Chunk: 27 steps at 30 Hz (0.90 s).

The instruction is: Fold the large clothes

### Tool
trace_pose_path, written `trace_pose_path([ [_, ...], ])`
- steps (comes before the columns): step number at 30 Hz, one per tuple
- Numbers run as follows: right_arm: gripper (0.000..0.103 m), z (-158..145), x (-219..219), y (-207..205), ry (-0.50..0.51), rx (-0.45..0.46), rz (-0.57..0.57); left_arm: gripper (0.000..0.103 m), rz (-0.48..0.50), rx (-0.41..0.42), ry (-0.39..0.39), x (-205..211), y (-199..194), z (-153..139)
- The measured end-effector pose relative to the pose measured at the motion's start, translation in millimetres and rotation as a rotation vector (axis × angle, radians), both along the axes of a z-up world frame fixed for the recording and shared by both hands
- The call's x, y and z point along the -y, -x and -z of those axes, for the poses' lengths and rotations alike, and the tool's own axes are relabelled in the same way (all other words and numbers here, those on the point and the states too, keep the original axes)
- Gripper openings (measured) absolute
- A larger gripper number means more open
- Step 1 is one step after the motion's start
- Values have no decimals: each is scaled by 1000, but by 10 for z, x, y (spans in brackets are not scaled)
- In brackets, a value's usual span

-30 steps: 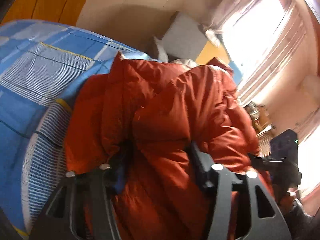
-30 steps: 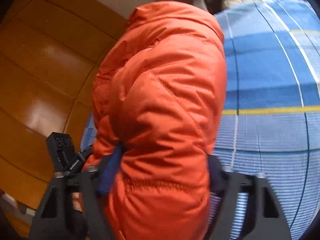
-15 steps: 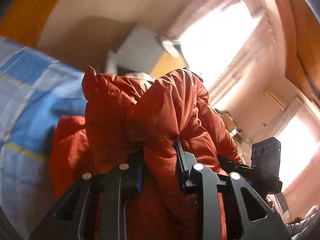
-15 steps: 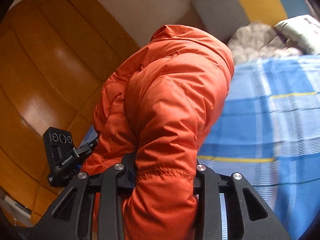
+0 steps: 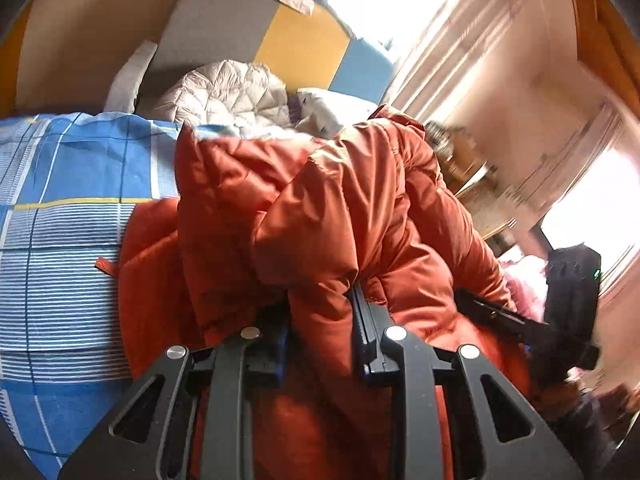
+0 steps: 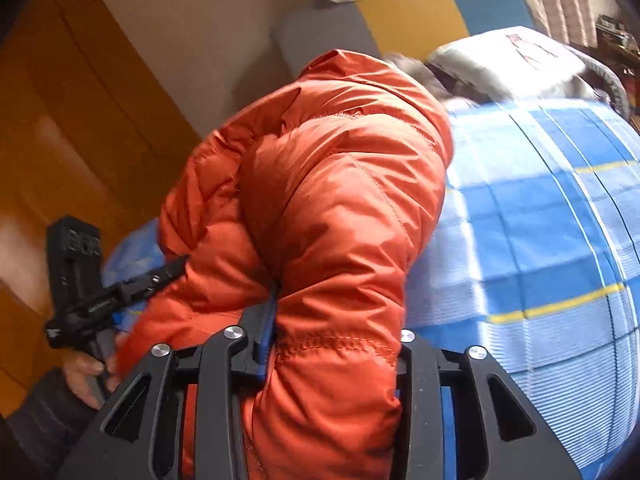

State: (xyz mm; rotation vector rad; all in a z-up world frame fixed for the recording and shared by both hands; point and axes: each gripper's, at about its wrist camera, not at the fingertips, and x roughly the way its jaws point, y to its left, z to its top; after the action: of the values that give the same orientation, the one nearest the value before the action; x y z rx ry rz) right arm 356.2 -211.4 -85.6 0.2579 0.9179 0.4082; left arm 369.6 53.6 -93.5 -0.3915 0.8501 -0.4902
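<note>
Two grippers are seen clamped on one orange padded jacket (image 5: pixel 328 208) above a bed.

From the left wrist view, the left gripper (image 5: pixel 320 320) is closed on a thick fold of the jacket, with the fabric pinched between its two black fingers (image 5: pixel 366 320). Its jaws closed further within the past second and are pressed on the cloth. The jacket is bunched up in the middle of the view, partly lifted and partly draped over the blue checked bedsheet (image 5: pixel 60 208) on the left. A pale quilted garment (image 5: pixel 228 92) is seen at the far end of the bed, in front of a grey, yellow and blue headboard (image 5: pixel 296 40). The right gripper (image 5: pixel 516 320) is seen at the right edge, reaching into the jacket's far side, with bright curtains (image 5: pixel 460 40) behind it.

From the right wrist view, the right gripper (image 6: pixel 336 344) is closed on a stitched hem of the jacket (image 6: pixel 332 200); its jaws have just eased slightly wider, yet the fabric is gripped between them. The jacket rises in a tall bundle in the centre, with the bedsheet (image 6: pixel 540 240) to the right. At the left, the left gripper (image 6: pixel 160 276) is buried in the fabric and held by a hand (image 6: pixel 86 376), with a wooden wardrobe (image 6: pixel 60 120) behind.
</note>
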Motion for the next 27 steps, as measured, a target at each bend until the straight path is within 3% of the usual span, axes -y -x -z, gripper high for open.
trace_pose_path([
  [4,53,177,139,77,6,-26,48,25,-9,-4,-75,121,14,66],
  [5,61,165,137,71,15,-27,61,26,-12,-5,-85,126,-6,41],
  [6,70,140,132,102,39,-22,82,27,-22,-10,-91,129,-2,12],
  [9,79,-8,93,82,154,22,134,31,-49,-11,-106,99,-28,-97],
  [13,79,-230,-33,291,268,109,194,33,-87,11,-128,110,65,-209],
  [24,78,-240,-393,561,304,145,205,42,-158,99,-252,176,330,-553],
  [27,78,-201,-446,574,319,142,207,42,-169,156,-240,189,375,-741],
])
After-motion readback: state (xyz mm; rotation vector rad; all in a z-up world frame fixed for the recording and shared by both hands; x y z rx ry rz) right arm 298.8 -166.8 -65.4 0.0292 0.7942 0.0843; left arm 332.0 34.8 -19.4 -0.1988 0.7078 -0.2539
